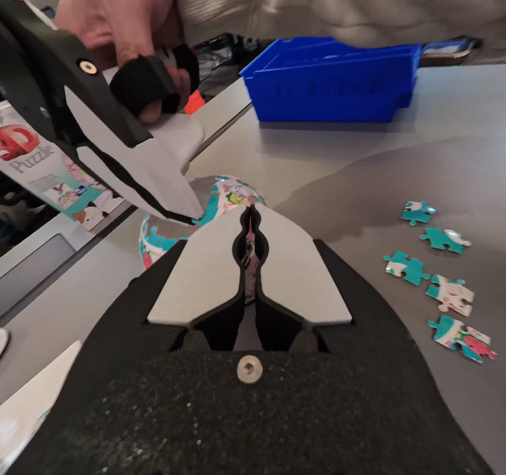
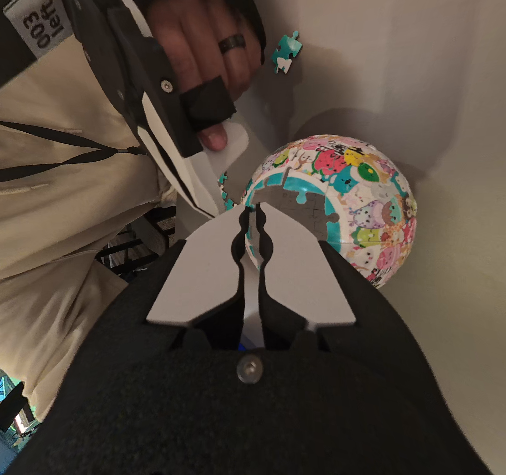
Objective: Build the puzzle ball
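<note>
At frame centre of the left wrist view, the left gripper point(image 1: 250, 209) has its fingers pressed nearly together, pinching the rim of the puzzle ball point(image 1: 235, 196) on the grey table point(image 1: 342, 160). The right gripper point(image 2: 253, 207) likewise pinches the rim of the ball's opening. The ball is colourful, with a grey unfilled gap. Five loose pieces point(image 1: 435, 275) lie at right; a blue bin point(image 1: 328, 83) sits beyond.

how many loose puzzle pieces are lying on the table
5, in a column on the grey table right of the puzzle ball: top, second, third, fourth, bottom. The grippers may hide others.
</note>
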Demonstrator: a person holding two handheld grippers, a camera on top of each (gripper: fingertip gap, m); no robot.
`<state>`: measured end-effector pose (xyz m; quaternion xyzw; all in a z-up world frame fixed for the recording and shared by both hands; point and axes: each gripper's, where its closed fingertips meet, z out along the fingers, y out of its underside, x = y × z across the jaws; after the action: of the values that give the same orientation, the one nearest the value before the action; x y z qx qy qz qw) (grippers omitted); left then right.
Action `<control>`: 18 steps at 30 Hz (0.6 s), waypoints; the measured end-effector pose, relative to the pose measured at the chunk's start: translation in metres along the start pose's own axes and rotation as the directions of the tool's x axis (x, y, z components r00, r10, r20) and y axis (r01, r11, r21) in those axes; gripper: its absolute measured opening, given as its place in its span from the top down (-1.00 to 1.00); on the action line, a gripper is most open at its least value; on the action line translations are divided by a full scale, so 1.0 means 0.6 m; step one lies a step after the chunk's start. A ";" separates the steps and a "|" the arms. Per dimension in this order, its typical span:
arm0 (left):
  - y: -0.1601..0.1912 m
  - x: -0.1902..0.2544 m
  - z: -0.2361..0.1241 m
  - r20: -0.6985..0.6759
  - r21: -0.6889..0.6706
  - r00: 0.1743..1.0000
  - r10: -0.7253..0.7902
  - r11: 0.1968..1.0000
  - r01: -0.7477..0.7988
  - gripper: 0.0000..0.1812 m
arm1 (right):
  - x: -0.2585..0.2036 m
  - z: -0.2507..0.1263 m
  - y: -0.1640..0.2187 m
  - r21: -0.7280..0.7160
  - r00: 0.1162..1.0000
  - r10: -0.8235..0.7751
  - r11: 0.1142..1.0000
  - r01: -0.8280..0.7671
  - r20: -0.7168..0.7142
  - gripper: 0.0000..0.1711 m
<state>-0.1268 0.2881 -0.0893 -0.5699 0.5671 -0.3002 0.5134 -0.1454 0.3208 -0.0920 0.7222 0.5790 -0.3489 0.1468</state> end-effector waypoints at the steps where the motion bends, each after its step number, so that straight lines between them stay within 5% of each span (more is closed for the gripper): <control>1: 0.007 -0.003 0.004 0.016 -0.030 1.000 0.011 1.000 -0.010 1.00 | 0.000 0.000 0.000 0.000 1.000 -0.001 1.000 0.001 0.000 0.95; 9: 0.006 -0.009 -0.001 0.023 -0.026 1.000 -0.014 1.000 0.015 1.00 | 0.000 0.000 0.000 0.012 1.000 -0.019 1.000 0.019 -0.005 0.95; 18: 0.017 -0.012 0.000 0.028 -0.047 1.000 -0.012 0.999 0.013 1.00 | -0.002 -0.011 0.015 0.084 0.993 -0.053 0.994 0.062 -0.107 0.67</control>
<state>-0.1318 0.2970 -0.0972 -0.5896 0.5632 -0.2818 0.5058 -0.1350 0.3212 -0.0881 0.7281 0.5908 -0.3395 0.0743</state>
